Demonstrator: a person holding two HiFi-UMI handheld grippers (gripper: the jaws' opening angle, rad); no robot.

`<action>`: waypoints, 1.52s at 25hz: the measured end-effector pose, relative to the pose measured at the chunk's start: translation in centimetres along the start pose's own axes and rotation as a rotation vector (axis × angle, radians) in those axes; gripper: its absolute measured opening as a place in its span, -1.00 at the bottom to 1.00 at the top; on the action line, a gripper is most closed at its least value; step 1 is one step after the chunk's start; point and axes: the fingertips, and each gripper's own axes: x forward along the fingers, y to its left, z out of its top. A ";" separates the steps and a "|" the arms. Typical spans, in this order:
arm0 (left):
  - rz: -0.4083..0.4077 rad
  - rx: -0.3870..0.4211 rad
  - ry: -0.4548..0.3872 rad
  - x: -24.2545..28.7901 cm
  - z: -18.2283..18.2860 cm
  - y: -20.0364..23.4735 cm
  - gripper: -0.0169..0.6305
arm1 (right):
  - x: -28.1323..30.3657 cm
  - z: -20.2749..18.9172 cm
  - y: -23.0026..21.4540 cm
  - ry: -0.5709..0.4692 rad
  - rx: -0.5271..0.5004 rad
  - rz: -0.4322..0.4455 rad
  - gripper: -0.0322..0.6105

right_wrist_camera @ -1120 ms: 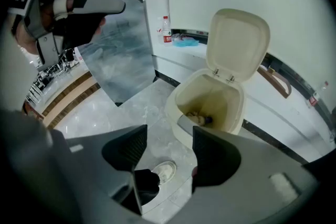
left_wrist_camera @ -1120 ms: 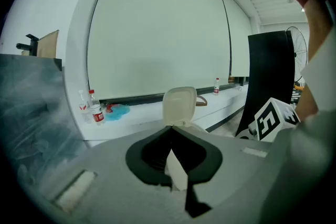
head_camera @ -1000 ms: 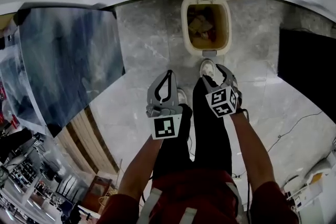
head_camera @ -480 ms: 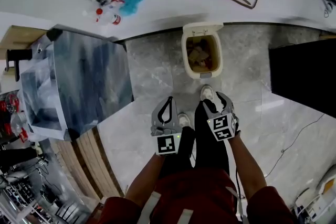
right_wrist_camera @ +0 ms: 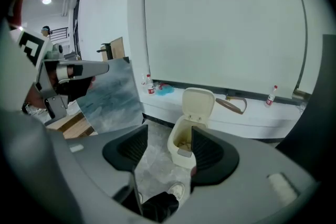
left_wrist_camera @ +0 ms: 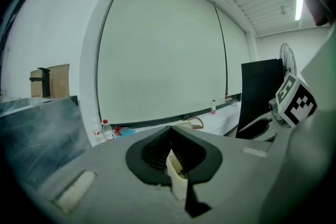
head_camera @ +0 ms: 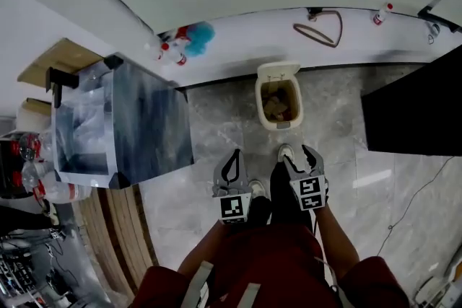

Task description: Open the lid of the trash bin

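Note:
A cream trash bin (head_camera: 278, 104) stands on the grey marble floor against the white ledge. Its lid (head_camera: 278, 72) is up and rubbish shows inside. In the right gripper view the bin (right_wrist_camera: 179, 145) and its raised lid (right_wrist_camera: 198, 104) show between the jaws. The person's shoe (head_camera: 286, 153) is just in front of the bin's pedal (right_wrist_camera: 185, 152). My right gripper (head_camera: 298, 157) is open and empty, held short of the bin, and its jaws (right_wrist_camera: 169, 147) stand apart. Beside it, my left gripper (head_camera: 232, 168) is shut with nothing in it, its tips (left_wrist_camera: 170, 134) meeting.
A metal-faced cabinet (head_camera: 137, 119) stands to the left and a black panel (head_camera: 419, 112) to the right. The white ledge (head_camera: 245, 47) carries bottles (head_camera: 173, 52), a blue cloth (head_camera: 200, 34) and a brown strap (head_camera: 321, 29). A thin cable (head_camera: 415, 202) lies on the floor at right.
The head view has pulled back and up, so the bin looks smaller and farther. Both grippers sit lower in the frame. The lid has stayed up, and the jaws are unchanged.

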 end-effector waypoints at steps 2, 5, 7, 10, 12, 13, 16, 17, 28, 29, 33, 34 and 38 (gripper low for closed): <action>0.000 -0.002 -0.012 -1.7 1.3 0.2 -0.93 | -2.0 1.0 0.4 -0.024 0.002 -0.016 -0.11; 0.000 0.015 -0.037 -3.3 3.7 1.0 -0.93 | -4.7 4.0 0.4 -0.101 -0.005 -0.046 -0.11; 0.003 0.010 -0.070 -4.3 5.6 1.6 -0.93 | -6.6 6.2 0.4 -0.155 -0.016 -0.065 -0.11; 0.015 0.016 -0.120 -5.5 9.0 2.7 -0.93 | -9.2 9.4 0.4 -0.226 -0.040 -0.092 -0.11; 0.025 0.012 -0.145 -6.3 11.2 3.1 -0.93 | -10.8 11.0 0.6 -0.273 -0.051 -0.104 -0.11; 0.028 0.012 -0.160 -6.7 12.1 3.3 -0.93 | -11.7 12.0 0.7 -0.300 -0.051 -0.109 -0.11; 0.025 0.026 -0.205 -7.8 14.6 3.6 -0.93 | -14.4 15.2 1.1 -0.385 -0.048 -0.129 -0.11; 0.025 0.030 -0.217 -8.2 15.4 3.7 -0.93 | -15.2 16.3 1.1 -0.416 -0.050 -0.136 -0.11; 0.036 0.104 -0.352 -11.8 23.9 4.9 -0.93 | -25.4 26.9 2.1 -0.726 -0.139 -0.214 -0.12; 0.037 0.106 -0.361 -12.1 24.4 4.9 -0.93 | -26.2 27.4 2.2 -0.746 -0.149 -0.219 -0.12; 0.040 0.107 -0.403 -13.1 26.2 4.8 -0.93 | -27.3 28.6 2.4 -0.796 -0.177 -0.240 -0.15; 0.039 0.104 -0.406 -13.1 26.2 4.9 -0.93 | -27.2 28.6 2.4 -0.797 -0.181 -0.244 -0.15; 0.048 0.104 -0.409 -13.3 26.2 5.3 -0.93 | -27.1 28.7 3.1 -0.791 -0.173 -0.241 -0.16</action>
